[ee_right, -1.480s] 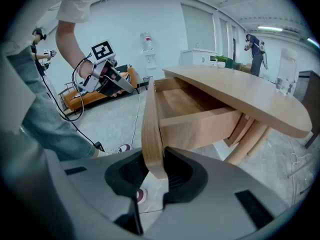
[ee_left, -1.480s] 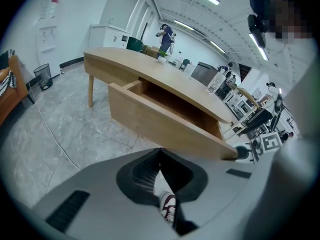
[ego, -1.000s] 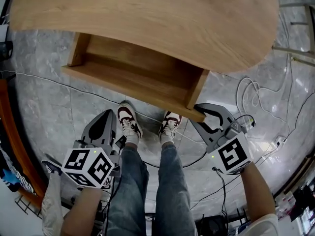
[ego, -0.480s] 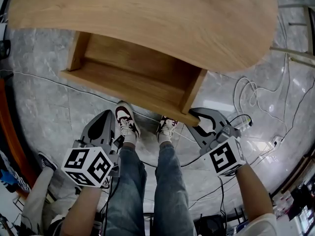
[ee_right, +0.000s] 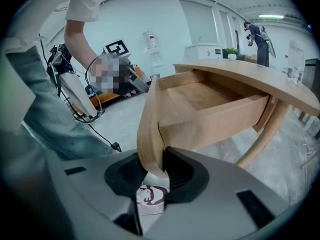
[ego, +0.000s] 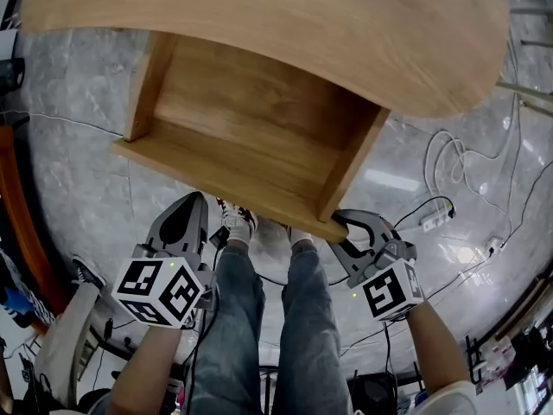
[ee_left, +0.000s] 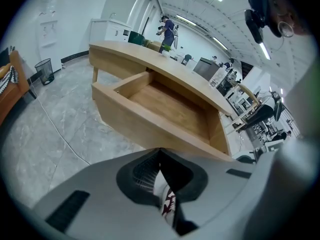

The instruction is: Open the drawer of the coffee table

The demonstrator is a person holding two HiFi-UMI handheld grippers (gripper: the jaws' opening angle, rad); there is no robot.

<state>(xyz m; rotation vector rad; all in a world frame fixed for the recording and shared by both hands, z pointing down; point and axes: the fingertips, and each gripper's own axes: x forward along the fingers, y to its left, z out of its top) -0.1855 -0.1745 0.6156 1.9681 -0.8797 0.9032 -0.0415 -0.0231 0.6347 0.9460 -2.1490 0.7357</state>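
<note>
Drawer [ego: 251, 137] sits straight ahead of both grippers, pulled well out from under the tabletop [ego: 302, 33]. Only its back end is under the overhang. Its front panel [ego: 225, 187] has its long axis running sideways from the right gripper [ego: 347, 226] toward the left one, so pull direction is square to it, back toward the person's legs [ego: 238, 318].

Right gripper is doing the work. It's clamped on the panel's right-hand end, at the corner where the side wall joins. The board edge runs up between the jaws, which stand narrow because the board is thin.

Left gripper [ego: 192, 206] is clenched on nothing, tips meeting. It hangs just short of the panel, apart from it, and only a shoe [ego: 236, 224] shows past its jaws.

Judgement: task mostly done, and any remaining travel is a straight pull along the drawer's side walls. A one-corner grip could rack the drawer, so pull parallel to the sides. Feet sit right under the panel, so room is limited.
</note>
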